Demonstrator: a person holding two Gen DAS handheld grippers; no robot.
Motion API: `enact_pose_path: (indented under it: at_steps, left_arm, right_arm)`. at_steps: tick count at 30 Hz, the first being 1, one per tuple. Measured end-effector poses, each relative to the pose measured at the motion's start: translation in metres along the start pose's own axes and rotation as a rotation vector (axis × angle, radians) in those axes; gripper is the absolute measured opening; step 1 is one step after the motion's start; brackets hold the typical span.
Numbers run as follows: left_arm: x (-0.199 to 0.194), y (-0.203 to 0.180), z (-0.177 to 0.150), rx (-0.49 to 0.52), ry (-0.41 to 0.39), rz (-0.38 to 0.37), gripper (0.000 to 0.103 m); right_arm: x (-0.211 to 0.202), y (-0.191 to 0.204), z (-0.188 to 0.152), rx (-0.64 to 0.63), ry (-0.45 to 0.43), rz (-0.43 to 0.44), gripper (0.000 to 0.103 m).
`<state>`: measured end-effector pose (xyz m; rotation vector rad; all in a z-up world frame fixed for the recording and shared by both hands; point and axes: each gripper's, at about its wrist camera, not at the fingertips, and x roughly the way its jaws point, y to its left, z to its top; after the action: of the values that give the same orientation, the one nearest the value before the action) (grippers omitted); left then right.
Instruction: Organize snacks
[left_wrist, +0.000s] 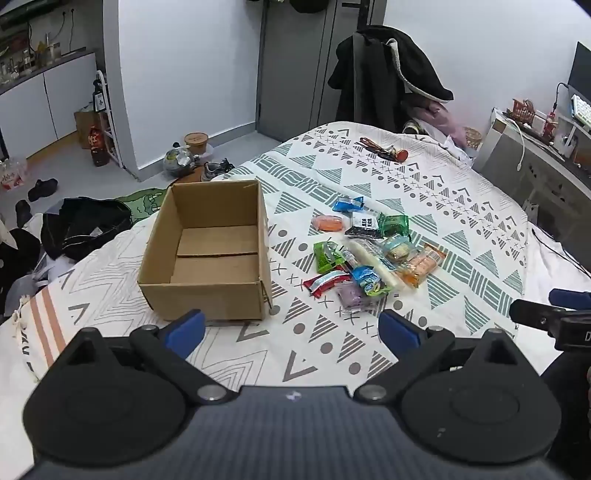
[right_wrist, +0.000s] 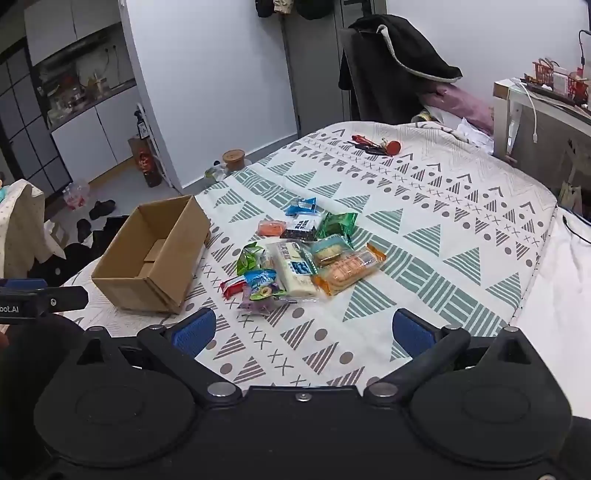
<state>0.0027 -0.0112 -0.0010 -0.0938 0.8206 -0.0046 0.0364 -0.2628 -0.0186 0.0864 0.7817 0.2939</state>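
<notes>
An empty cardboard box (left_wrist: 207, 254) (right_wrist: 147, 254) sits open on the patterned bedspread, left of a pile of several wrapped snacks (left_wrist: 373, 251) (right_wrist: 303, 254). The pile holds a red packet (left_wrist: 325, 282), a long white packet (right_wrist: 291, 269), an orange cracker packet (right_wrist: 347, 271) and green packets (right_wrist: 338, 223). My left gripper (left_wrist: 291, 328) hovers open over the bedspread, short of the box and pile, holding nothing. My right gripper (right_wrist: 304, 326) is open too, just short of the pile, and empty. Its tip shows at the right edge of the left wrist view (left_wrist: 546, 314).
Keys with a red tag (left_wrist: 384, 149) (right_wrist: 373, 146) lie at the bed's far end. A chair draped in dark clothes (left_wrist: 384, 77) stands behind the bed. A desk (right_wrist: 546, 107) is at the right. Clothes, shoes and bottles litter the floor (left_wrist: 74, 221) at the left.
</notes>
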Motion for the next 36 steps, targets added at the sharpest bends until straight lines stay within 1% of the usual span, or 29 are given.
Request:
enact_pose_path:
  at_steps: [5,8,36]
  left_arm:
    - [-0.001,0.0,0.002,-0.009,-0.005,-0.011,0.1]
    - [-0.001,-0.001,0.001,-0.008,-0.009,-0.001,0.1]
    - [-0.001,0.004,-0.007,-0.024,-0.003,-0.016,0.1]
  right_arm:
    - [0.0,-0.002,0.0,0.013,0.002,0.009,0.103]
    - [-0.001,-0.003,-0.002,0.012,-0.001,0.01,0.103]
    - [-0.005,-0.012,-0.006,0.053,0.012,0.022,0.103]
